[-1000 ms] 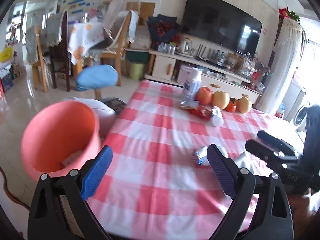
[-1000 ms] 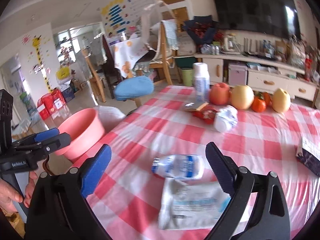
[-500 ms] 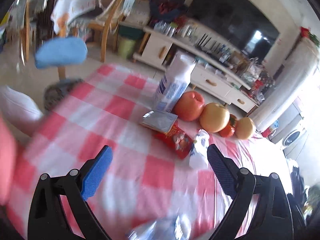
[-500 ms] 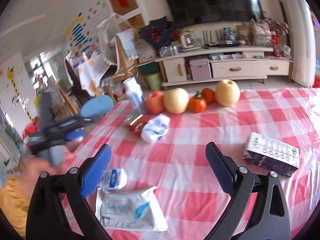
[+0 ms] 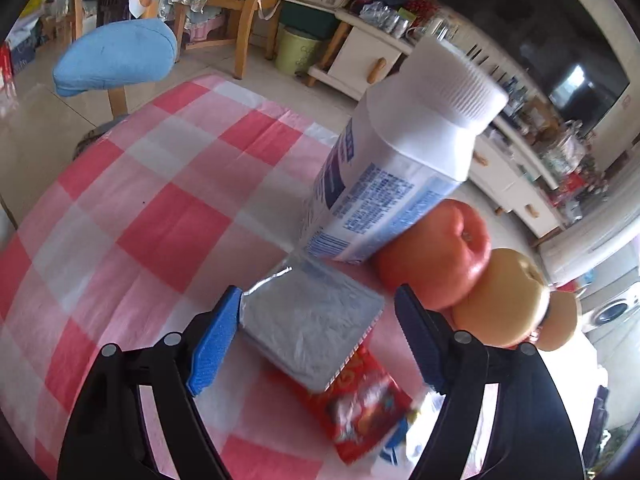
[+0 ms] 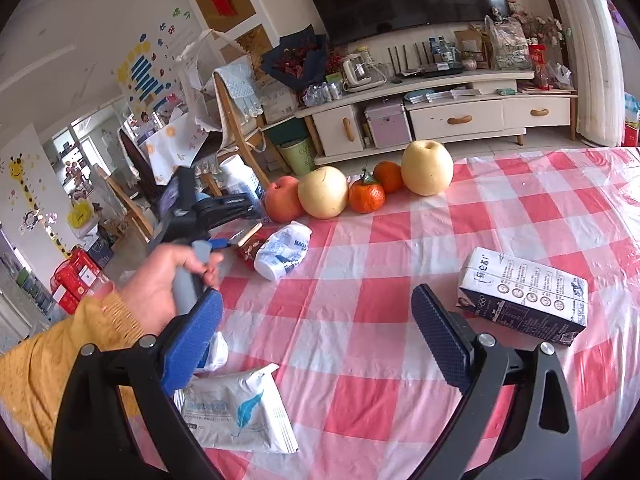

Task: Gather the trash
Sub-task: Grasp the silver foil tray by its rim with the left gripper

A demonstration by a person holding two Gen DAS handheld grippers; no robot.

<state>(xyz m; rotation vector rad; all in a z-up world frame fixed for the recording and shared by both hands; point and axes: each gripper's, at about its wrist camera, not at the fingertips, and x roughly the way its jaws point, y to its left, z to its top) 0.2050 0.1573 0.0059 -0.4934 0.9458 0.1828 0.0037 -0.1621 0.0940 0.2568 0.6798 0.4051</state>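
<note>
A silver foil packet (image 5: 308, 320) lies on a red snack wrapper (image 5: 360, 408) on the checked table (image 5: 140, 220). My left gripper (image 5: 318, 292) straddles the packet and its jaws are closing; the left pad (image 5: 216, 340) is at the packet's edge, the right pad (image 5: 416, 340) stands apart. In the right wrist view a person's hand (image 6: 168, 280) holds that left gripper (image 6: 236, 238). My right gripper (image 6: 316, 294) hangs open over the cloth, nothing between its pads. Near it lie a wipes packet (image 6: 240, 412), a crumpled white cup (image 6: 284, 252) and a milk carton (image 6: 524, 296).
A white bottle (image 5: 392, 168) stands just behind the foil packet, beside a red apple (image 5: 436, 256) and a yellow pear (image 5: 504, 300). Oranges (image 6: 366, 198) and another pear (image 6: 426, 168) line the far table edge. A blue stool (image 5: 116, 56) stands on the floor beyond.
My left gripper left the pink basin, crossed the table to the foil packet, dipped down, and its jaws narrowed. My right gripper swung right, bringing the milk carton into view.
</note>
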